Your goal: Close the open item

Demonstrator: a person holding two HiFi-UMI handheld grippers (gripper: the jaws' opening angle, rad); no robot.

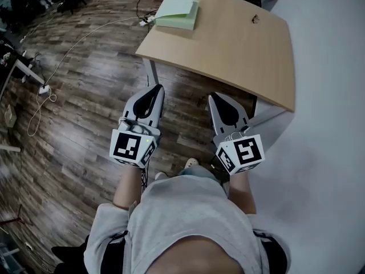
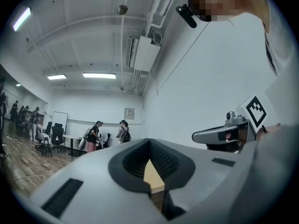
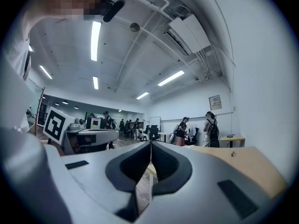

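A pale green box-like item (image 1: 178,11) lies at the far left corner of the wooden table (image 1: 239,50); I cannot tell whether it is open. My left gripper (image 1: 155,88) and right gripper (image 1: 212,97) hang side by side over the floor, short of the table's near edge and far from the green item. Both are shut with nothing between the fingers. In the left gripper view the closed tips (image 2: 149,141) point up at the wall, with the right gripper (image 2: 224,134) beside them. The right gripper view shows its closed tips (image 3: 150,143) and the table (image 3: 243,162).
A small dark object (image 1: 255,19) sits on the table's far side. A white cable (image 1: 85,39) runs across the wood floor to the left. A white wall (image 1: 331,96) stands at the right. Several people (image 3: 196,130) stand far off by desks.
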